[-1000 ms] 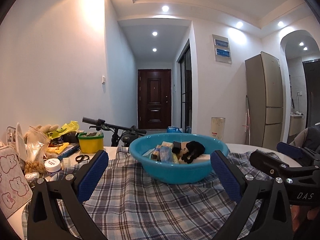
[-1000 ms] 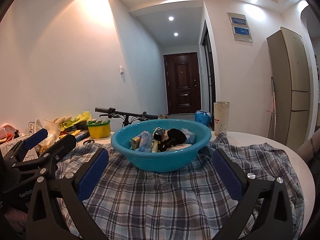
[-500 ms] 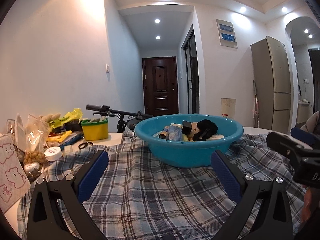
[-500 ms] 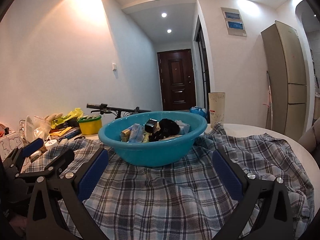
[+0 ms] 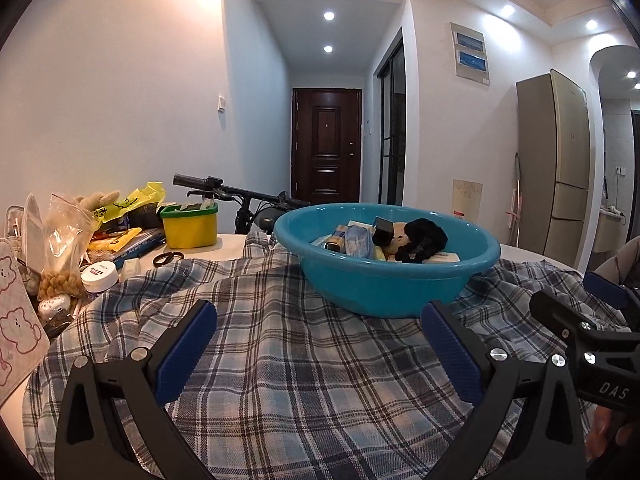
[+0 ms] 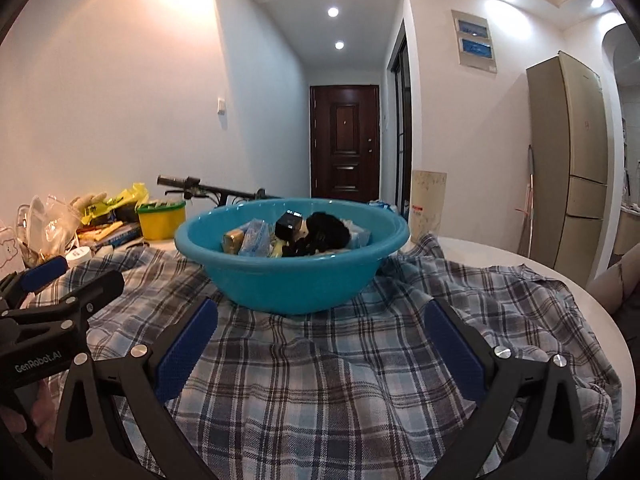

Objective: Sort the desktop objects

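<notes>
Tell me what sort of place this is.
Most likely a home, an apartment's dining area: a tall fridge by the wall, a dark entry door down a hallway, and a bicycle parked behind the cluttered table.

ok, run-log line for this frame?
left gripper: open, empty | right gripper: open, empty | teal basin: full, on plaid cloth
</notes>
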